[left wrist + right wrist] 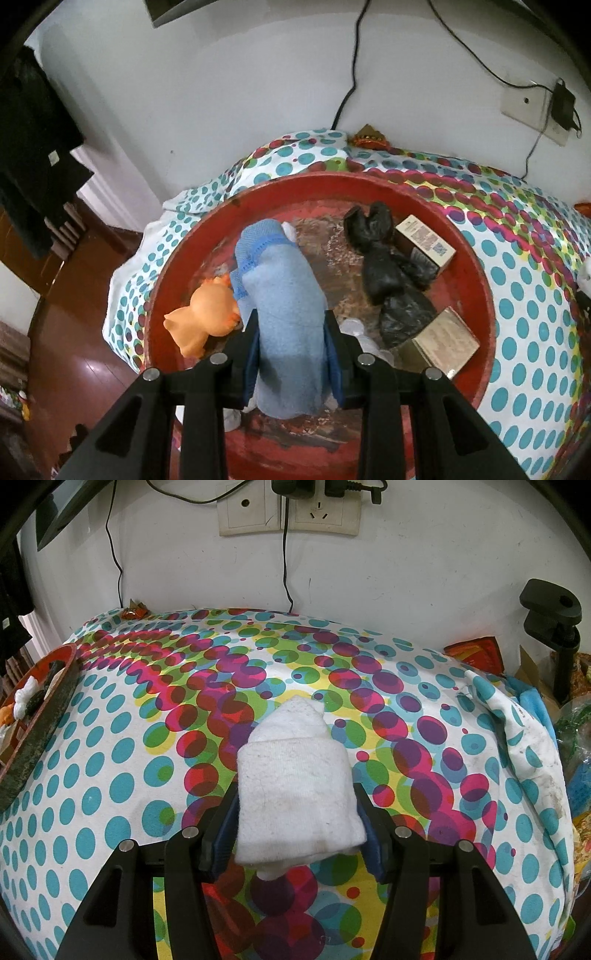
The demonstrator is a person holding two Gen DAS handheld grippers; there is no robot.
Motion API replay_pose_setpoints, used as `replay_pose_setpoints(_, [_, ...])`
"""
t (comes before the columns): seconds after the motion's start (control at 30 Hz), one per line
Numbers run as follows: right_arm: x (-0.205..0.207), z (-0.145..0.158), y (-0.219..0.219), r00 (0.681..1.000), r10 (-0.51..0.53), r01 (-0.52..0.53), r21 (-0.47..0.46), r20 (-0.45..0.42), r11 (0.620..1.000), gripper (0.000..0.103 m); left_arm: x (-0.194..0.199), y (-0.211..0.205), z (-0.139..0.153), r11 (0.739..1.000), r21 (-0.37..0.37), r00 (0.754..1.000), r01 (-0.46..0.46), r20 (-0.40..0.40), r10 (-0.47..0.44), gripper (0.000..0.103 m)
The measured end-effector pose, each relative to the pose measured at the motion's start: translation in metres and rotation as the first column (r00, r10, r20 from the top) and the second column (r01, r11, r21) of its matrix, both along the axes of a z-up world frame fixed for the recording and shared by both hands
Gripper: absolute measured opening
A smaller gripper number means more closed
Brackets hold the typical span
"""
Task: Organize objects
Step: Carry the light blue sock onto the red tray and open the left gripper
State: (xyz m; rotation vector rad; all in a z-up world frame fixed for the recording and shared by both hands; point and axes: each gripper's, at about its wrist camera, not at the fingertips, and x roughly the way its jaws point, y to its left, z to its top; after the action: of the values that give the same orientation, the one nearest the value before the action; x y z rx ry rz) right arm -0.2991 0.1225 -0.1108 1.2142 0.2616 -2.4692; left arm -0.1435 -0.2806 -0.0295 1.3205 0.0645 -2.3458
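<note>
Steeply tilted down, left gripper (291,332) clamped on blue roll (280,295) over red tray (476,280). Likewise angled down, right gripper (297,812) gripping white roll (295,794) above dotted cloth (110,775).

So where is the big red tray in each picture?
Left wrist view: the red tray fills the middle, under the left gripper, which holds a rolled blue cloth.
Right wrist view: only the tray's edge shows, at the far left, away from the right gripper and its white cloth.
Shared landmark: the dotted bedsheet under the tray.
</note>
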Motion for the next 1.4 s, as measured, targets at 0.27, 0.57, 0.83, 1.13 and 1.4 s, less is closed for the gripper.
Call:
replay_pose_setpoints(0.27, [0.001, -0.001, -0.001, 1.0, 0.001, -0.001, 0.001, -0.001, 1.0, 0.055, -0.004, -0.022, -0.008, 0.997, 0.073, 1.0, -0.013, 0.005, 0.012, 0.031])
replay_pose_setpoints(0.57, [0.001, 0.0, -0.001, 1.0, 0.001, -0.001, 0.001, -0.001, 1.0, 0.055, -0.014, -0.033, -0.024, 0.992, 0.126, 0.999, -0.026, 0.035, 0.021, 0.031])
replay_pose_setpoints(0.83, [0.001, -0.001, -0.001, 1.0, 0.001, -0.001, 0.002, -0.001, 1.0, 0.055, -0.017, -0.029, -0.029, 0.997, 0.081, 0.999, -0.014, 0.04, 0.011, 0.032])
replay_pose_setpoints(1.13, [0.0, -0.001, 0.0, 1.0, -0.004, 0.004, 0.003, 0.0, 1.0, 0.058, -0.017, -0.027, -0.032, 0.998, 0.058, 0.999, -0.026, 0.031, 0.024, 0.037])
replay_pose_setpoints(1.4, [-0.002, -0.001, 0.003, 1.0, -0.012, 0.012, 0.011, -0.001, 1.0, 0.062, -0.008, -0.024, -0.024, 1.0, -0.007, 1.0, -0.024, -0.009, 0.024, 0.063])
